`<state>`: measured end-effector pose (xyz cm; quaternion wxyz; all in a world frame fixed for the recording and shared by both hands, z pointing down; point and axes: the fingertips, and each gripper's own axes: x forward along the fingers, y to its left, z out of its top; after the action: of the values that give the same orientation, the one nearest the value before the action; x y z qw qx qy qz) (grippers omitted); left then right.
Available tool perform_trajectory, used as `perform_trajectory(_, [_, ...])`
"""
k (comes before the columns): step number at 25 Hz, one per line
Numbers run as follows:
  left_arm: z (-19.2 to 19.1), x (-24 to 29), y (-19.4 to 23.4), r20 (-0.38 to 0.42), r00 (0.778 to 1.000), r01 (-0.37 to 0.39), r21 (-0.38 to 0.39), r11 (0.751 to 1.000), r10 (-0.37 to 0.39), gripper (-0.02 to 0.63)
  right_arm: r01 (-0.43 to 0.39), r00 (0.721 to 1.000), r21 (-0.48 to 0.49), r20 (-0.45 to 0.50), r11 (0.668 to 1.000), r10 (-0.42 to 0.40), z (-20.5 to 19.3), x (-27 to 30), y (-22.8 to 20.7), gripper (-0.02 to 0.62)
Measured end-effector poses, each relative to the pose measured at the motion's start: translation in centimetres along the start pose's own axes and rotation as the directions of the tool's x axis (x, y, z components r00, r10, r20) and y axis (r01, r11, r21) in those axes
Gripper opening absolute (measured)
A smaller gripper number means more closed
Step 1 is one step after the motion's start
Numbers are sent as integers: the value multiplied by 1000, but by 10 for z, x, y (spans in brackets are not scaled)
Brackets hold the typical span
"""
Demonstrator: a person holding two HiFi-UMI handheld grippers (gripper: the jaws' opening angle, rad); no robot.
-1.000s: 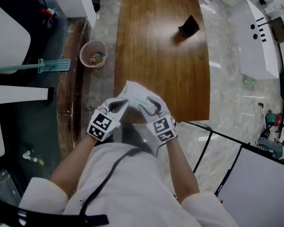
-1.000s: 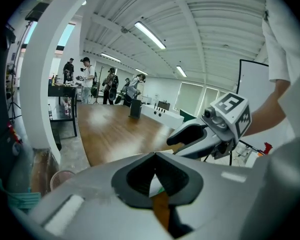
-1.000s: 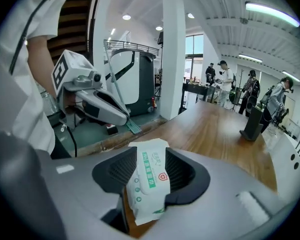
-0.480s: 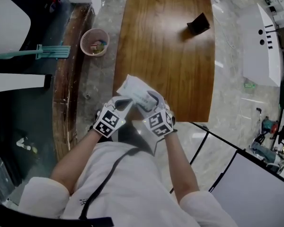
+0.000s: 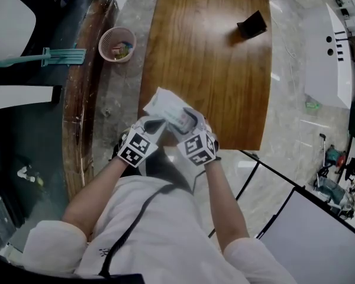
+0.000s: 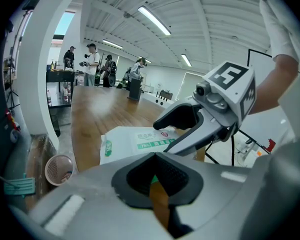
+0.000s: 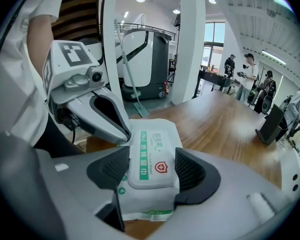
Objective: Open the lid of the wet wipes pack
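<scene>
Straddling the smooth, rounded-rectangle lid (image 7: pixel 151 159), the ribbed black pads (image 7: pixel 107 169) of the right gripper (image 7: pixel 151 170) are spread wide. They have just been opening, with the lid lying flat between them. The soft white wet wipes pack (image 5: pixel 167 107) is held over the near edge of the glossy wooden table (image 5: pixel 207 70). Its thin seam is pinched in the pressed-together left gripper (image 6: pixel 155 184). The lid's face is shown plainly in the right gripper view but is masked by the grippers in the head view.
</scene>
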<state>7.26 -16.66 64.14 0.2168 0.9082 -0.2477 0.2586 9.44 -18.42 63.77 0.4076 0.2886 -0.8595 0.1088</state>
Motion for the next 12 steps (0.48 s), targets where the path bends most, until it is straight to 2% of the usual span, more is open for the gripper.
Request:
perform_trajectory(5, [-3,5,1,-13,1000,-7,0,1000,7,5,-30,999,76,16,997,29,-1,0,-3,279])
perform_trajectory(12, [-6,9,2,-9,1000,1,-11,1000,-1,5,-119,993,156,21,981,117,-2,0,-6,279])
